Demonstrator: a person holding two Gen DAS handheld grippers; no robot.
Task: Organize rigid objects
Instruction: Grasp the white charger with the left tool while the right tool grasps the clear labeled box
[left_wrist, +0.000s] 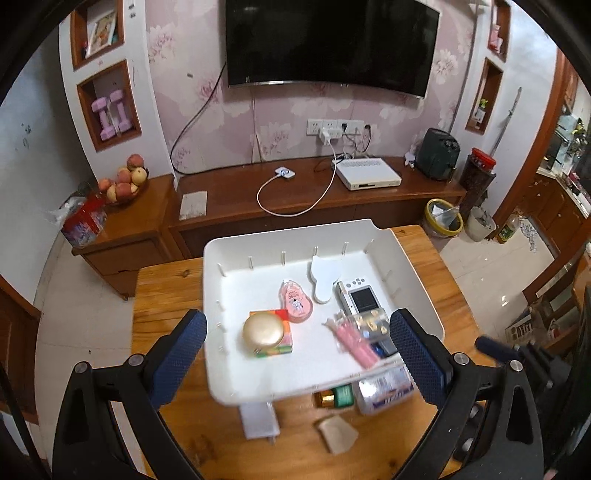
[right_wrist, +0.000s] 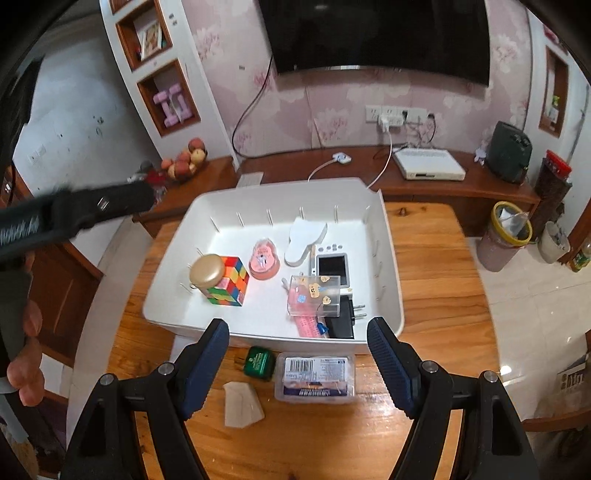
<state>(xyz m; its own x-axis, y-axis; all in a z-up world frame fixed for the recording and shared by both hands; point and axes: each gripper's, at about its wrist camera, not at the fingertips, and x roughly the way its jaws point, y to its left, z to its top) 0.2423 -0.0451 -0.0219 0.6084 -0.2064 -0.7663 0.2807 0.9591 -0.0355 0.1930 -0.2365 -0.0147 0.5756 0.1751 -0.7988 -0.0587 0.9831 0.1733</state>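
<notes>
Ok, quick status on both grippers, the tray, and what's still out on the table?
left gripper: open, empty
right gripper: open, empty
white tray: on table, partly filled
green box: outside tray, on table
clear plastic case: closed, outside tray
beige piece: outside tray

We're in a home living room: a big wall-mounted TV (left_wrist: 328, 44) on pink floral wallpaper (left_wrist: 280, 107), a long wooden TV cabinet (left_wrist: 314, 199) beneath it, a fruit bowl (left_wrist: 123, 184) on the side, pink dumbbells (left_wrist: 110, 114) in a wall niche.
</notes>
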